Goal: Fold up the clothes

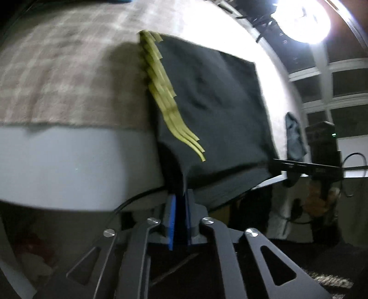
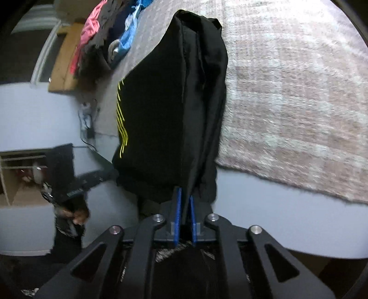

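Observation:
A black garment (image 1: pixel 214 99) with yellow stripes (image 1: pixel 161 80) is folded and lies partly on the bed, its near edge hanging over the bed's side. My left gripper (image 1: pixel 180 195) is shut on its near left corner. My right gripper (image 2: pixel 185 195) is shut on the near right edge of the same garment (image 2: pixel 165 103), where several layers bunch together. The right gripper's black body (image 1: pixel 322 169) shows at the right in the left wrist view. The left gripper's body (image 2: pixel 76 184) shows at the left in the right wrist view.
The bed carries a beige checked blanket (image 1: pixel 69 69) (image 2: pixel 287 92) over a white mattress side (image 1: pixel 76 165). A pile of pink, black and blue clothes (image 2: pixel 108 36) lies at the far end. A bright lamp (image 1: pixel 301 20) glares at top right.

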A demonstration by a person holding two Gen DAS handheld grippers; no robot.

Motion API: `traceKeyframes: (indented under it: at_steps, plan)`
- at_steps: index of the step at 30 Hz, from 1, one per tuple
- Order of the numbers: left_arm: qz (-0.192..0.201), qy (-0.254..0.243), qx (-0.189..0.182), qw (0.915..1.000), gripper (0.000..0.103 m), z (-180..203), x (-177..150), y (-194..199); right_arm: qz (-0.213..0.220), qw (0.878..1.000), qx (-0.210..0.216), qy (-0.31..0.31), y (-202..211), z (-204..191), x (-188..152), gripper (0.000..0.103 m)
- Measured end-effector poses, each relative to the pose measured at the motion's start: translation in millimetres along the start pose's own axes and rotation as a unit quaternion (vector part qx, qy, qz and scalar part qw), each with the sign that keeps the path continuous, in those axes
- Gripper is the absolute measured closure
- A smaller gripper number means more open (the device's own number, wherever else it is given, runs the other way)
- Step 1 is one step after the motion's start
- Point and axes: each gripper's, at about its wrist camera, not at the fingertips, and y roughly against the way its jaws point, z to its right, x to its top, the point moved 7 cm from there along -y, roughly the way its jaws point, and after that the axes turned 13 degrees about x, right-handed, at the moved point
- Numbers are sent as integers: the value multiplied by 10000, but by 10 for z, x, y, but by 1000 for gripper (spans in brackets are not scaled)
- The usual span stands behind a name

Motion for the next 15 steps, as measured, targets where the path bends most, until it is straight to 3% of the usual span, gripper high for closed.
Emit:
traceKeyframes:
  at_steps: [5, 9, 11, 15]
  plan:
    - [437, -60, 224, 9988, 96, -169, -66, 627, 209, 9976, 71, 659, 596, -409, -74, 88]
    - [838, -332, 322, 9954, 92, -186, -93, 1211, 406, 9888, 750, 1226, 1006, -892, -110, 86]
    - [1016, -409, 262, 9936, 86, -171, 23, 1287, 658, 9838, 722, 1505, 1074, -1016, -9, 79]
    - [1067, -735, 120, 9915, 86, 170, 263, 918, 889, 9787, 476, 1789, 820, -952, 360, 79]
